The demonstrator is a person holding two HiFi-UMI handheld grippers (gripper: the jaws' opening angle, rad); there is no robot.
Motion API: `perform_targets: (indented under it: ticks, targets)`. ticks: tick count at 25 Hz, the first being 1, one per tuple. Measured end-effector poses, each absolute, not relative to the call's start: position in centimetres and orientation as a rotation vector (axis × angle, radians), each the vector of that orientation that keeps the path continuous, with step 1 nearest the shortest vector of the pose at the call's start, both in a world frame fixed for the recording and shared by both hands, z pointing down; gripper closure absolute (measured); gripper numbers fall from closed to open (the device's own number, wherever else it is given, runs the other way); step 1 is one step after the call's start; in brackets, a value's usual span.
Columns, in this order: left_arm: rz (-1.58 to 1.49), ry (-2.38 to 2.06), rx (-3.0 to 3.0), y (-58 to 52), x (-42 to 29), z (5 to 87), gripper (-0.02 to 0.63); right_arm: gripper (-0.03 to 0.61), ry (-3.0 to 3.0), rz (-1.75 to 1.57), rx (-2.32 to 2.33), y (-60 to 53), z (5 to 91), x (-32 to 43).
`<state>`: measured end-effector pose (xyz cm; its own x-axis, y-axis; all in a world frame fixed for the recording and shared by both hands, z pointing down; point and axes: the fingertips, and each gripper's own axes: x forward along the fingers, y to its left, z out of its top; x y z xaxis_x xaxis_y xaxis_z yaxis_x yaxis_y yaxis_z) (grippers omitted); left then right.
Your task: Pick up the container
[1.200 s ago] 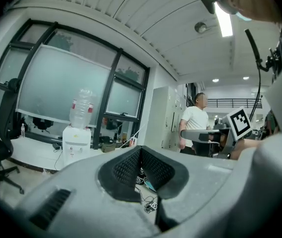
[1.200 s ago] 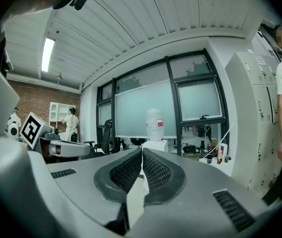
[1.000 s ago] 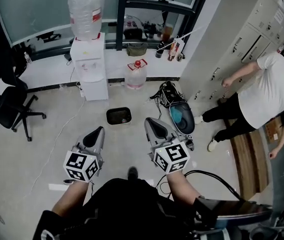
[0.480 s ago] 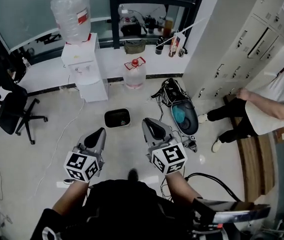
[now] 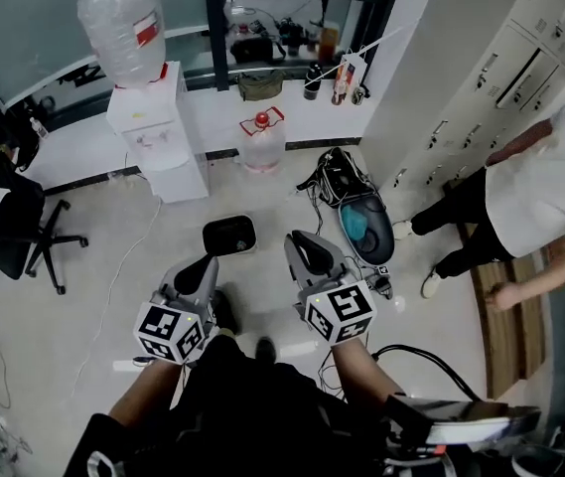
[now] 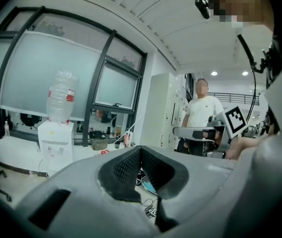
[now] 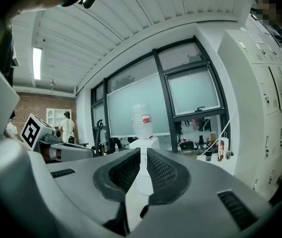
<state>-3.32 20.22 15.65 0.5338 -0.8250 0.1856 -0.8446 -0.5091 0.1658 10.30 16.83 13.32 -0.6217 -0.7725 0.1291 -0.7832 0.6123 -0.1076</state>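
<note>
On the floor [image 5: 103, 266] ahead of the person sits the container [image 5: 229, 235], a dark tub with rounded corners, its longer side running roughly left to right in the head view. It lies forward of both tongs and between their lines, well below them. The left tongs [image 5: 201, 264] point almost straight at its near edge and look the nearer of the two. The right tongs [image 5: 300, 242] aim past its right end. Neither touches it, and neither gripper view shows the tub, since both look level across the room.

The left tongs are fully closed, pad against pad, with nothing between them. The right tongs stand only a narrow slit apart and hold nothing; the white water dispenser [image 7: 141, 148] far across the room shows through the gap. By my reading, either pair would have to dip down and forward and spread wide before it could take the rim.
</note>
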Motion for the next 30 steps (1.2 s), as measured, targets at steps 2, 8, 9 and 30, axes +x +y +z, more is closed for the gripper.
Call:
perform_targets:
  ticks: [2, 8, 9, 30]
  targets:
    - [0.091, -1.410, 2.527, 18.6, -4.1, 15.9, 0.604, 0.569, -2.736, 0.247, 1.336, 15.6, 14.0, 9.7]
    - [0.051, -1.386, 2.543, 12.6, -7.4, 15.5, 0.604, 0.569, -2.728, 0.250, 1.411, 10.2, 13.2, 7.1]
    - [0.042, -1.371, 2.545, 11.7, -7.9, 15.6, 0.604, 0.568, -2.718, 0.244, 1.426, 9.3, 13.1, 6.8]
    - [0.110, -1.180, 2.526, -3.1, -13.1, 21.2, 0.604, 0.568, -2.603, 0.386, 1.413, -5.7, 19.1, 2.4]
